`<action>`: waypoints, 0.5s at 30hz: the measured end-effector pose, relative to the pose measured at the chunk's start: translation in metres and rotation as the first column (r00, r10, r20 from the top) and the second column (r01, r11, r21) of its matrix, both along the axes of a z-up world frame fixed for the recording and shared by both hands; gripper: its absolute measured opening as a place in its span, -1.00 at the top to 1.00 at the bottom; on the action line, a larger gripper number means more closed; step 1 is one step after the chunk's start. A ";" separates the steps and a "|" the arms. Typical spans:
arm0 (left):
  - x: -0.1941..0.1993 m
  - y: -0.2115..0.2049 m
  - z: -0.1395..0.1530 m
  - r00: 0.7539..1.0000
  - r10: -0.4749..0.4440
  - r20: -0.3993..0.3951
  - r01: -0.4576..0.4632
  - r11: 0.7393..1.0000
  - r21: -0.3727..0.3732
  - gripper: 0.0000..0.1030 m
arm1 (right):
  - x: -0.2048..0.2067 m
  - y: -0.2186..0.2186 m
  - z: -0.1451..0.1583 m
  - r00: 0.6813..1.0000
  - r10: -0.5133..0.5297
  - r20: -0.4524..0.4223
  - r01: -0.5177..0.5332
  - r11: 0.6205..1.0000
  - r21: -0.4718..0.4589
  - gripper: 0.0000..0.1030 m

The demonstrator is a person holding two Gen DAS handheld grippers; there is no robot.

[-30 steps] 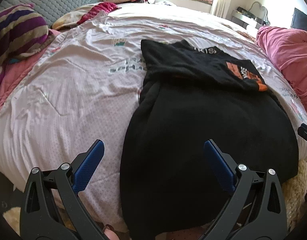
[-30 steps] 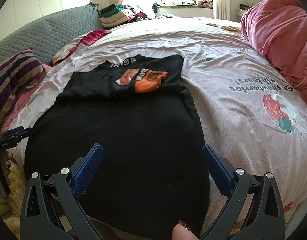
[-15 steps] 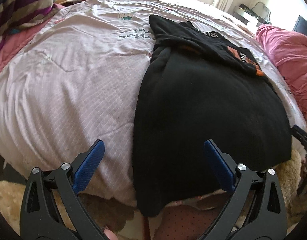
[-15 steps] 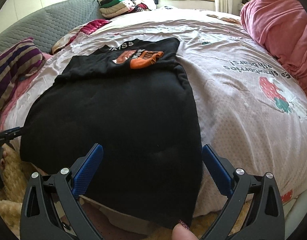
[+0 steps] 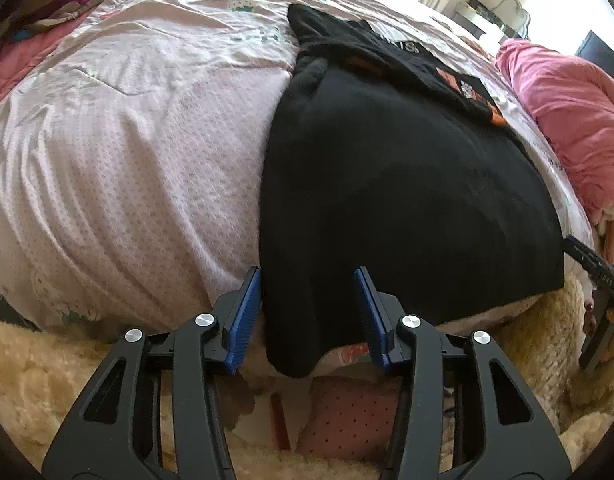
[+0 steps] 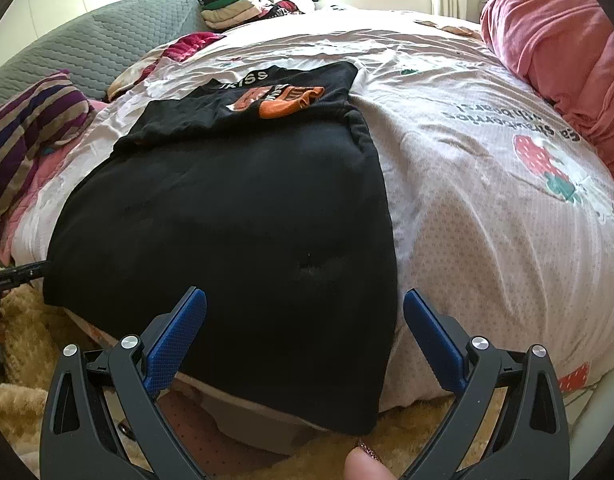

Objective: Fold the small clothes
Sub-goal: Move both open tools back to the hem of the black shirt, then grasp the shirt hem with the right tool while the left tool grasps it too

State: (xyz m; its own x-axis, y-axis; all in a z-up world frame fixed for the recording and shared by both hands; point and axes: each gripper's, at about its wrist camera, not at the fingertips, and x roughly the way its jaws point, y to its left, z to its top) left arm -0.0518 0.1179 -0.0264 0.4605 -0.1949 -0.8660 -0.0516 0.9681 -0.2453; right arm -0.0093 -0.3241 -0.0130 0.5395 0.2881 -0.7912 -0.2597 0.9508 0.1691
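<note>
A black garment point(image 5: 407, 184) lies flat on the pink bed cover, its near hem hanging over the bed's front edge. An orange print point(image 6: 283, 102) and white lettering show at its far end. My left gripper point(image 5: 307, 312) is partly closed, its blue pads either side of the garment's lower left corner, not clamped. My right gripper point(image 6: 305, 340) is open wide, with the lower right corner point(image 6: 347, 380) between its pads. The right gripper's tip also shows at the right edge of the left wrist view point(image 5: 591, 268).
The pink strawberry-print bed cover point(image 6: 487, 184) spreads to the right. A rolled pink quilt point(image 6: 563, 48) lies at the far right, a striped pillow point(image 6: 31, 120) at the left, a clothes pile point(image 6: 239, 4) at the back. A cream fluffy rug point(image 5: 35, 380) lies below the bed edge.
Both grippers have dropped toward the hanging hem at the bed's front edge. The left gripper's jaws have narrowed around the left corner. The right gripper stays wide open.
</note>
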 end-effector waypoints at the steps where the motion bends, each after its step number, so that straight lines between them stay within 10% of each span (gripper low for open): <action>1: -0.001 0.000 -0.001 1.000 -0.003 -0.004 0.003 1.000 -0.001 0.24 | -0.002 -0.002 -0.001 1.000 0.000 -0.006 0.000 1.000 0.008 -0.91; 11: -0.004 0.001 -0.010 1.000 -0.020 -0.022 0.019 0.998 -0.053 0.24 | -0.018 -0.020 -0.008 0.997 0.001 -0.074 0.003 0.998 0.055 -0.89; 15: -0.004 0.001 -0.011 0.999 -0.014 -0.028 0.013 0.999 -0.049 0.24 | -0.023 -0.022 -0.014 0.994 0.017 -0.111 -0.009 0.998 0.069 -0.60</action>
